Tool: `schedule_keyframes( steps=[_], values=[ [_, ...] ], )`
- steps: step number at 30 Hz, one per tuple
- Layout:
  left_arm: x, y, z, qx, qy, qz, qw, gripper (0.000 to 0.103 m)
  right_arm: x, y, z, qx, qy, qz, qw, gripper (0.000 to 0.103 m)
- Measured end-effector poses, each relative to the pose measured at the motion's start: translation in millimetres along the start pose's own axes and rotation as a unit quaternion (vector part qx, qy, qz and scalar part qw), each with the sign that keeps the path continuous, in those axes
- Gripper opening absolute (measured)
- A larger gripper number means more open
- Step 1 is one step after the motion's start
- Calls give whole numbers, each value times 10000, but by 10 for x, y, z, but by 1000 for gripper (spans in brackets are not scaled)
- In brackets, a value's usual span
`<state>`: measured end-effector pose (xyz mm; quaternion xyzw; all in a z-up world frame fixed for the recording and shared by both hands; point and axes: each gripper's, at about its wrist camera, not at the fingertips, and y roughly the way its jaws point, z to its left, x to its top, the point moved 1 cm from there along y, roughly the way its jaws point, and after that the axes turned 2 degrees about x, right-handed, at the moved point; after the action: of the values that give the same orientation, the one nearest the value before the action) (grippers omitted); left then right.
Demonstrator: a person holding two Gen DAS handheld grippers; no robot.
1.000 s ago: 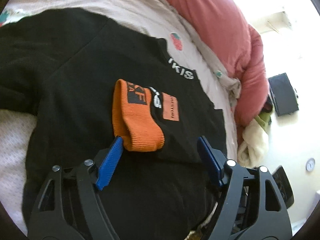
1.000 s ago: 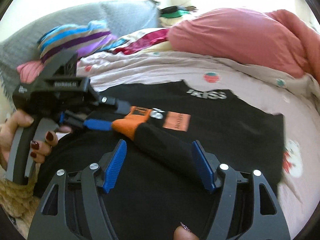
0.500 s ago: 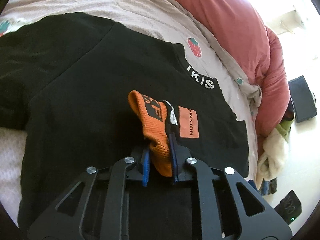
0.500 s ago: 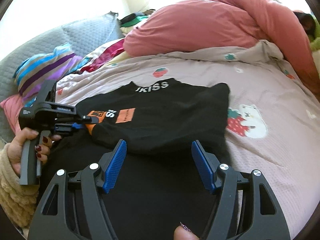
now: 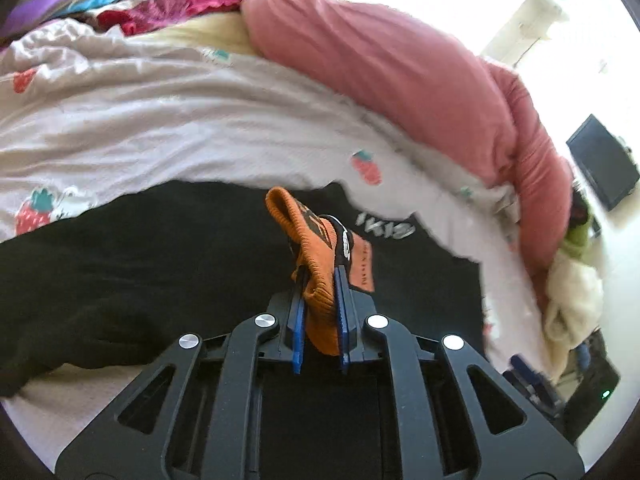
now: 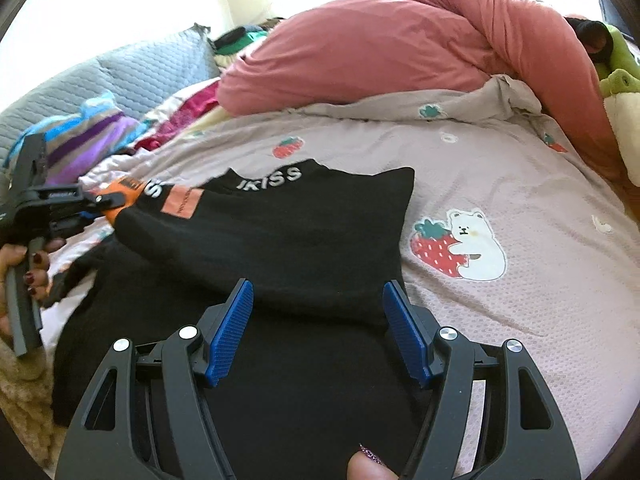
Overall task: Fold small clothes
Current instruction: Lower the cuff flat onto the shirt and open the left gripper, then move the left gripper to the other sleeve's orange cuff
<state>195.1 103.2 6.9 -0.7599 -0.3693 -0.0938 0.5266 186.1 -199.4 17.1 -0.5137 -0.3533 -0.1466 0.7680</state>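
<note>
Tongs first: the left tongs [image 5: 319,312] have just closed and now clamp the orange cuff [image 5: 316,248] of the black sweatshirt [image 6: 280,240], lifted clear at twelve o'clock from them. The right tongs [image 6: 318,328] stand apart above the sweatshirt's folded body, gripping nothing. Beyond, the sweatshirt lies across the strawberry-print bedsheet [image 6: 520,184], with a pink duvet [image 6: 400,52] at the far end.

Risk, as I judge it: the thick ribbed cuff could slip out while being carried over, dropping the sleeve crooked. Only the right view shows the hand [image 6: 24,264] working the left tongs; only the left shows the clamp closely.
</note>
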Motion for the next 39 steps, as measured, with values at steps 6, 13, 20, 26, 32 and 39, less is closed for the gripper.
schedule_keyframes(
  steps=[6, 13, 20, 26, 32, 39],
  values=[
    [-18, -62, 199, 391, -126, -250, 9988, 8, 114, 235, 62, -221, 36, 281, 9994, 66],
    [-120, 171, 1, 433, 374, 199, 9982, 19, 263, 592, 314, -154, -204, 542, 9982, 66],
    [-289, 458, 191, 503, 169, 554, 9970, 21, 129, 921, 266, -495, -76, 1044, 9933, 66],
    [-276, 260, 300, 454, -29, 444, 9980, 32, 78, 827, 192, -422, 64, 919, 9949, 66],
    [-256, -41, 383, 546, -55, 143, 9984, 47, 88, 624, 251, -270, 135, 656, 9974, 75],
    [-309, -282, 331, 780, 266, -143, 9965, 70, 134, 435, 424, -100, 110, 377, 9992, 88]
  ],
)
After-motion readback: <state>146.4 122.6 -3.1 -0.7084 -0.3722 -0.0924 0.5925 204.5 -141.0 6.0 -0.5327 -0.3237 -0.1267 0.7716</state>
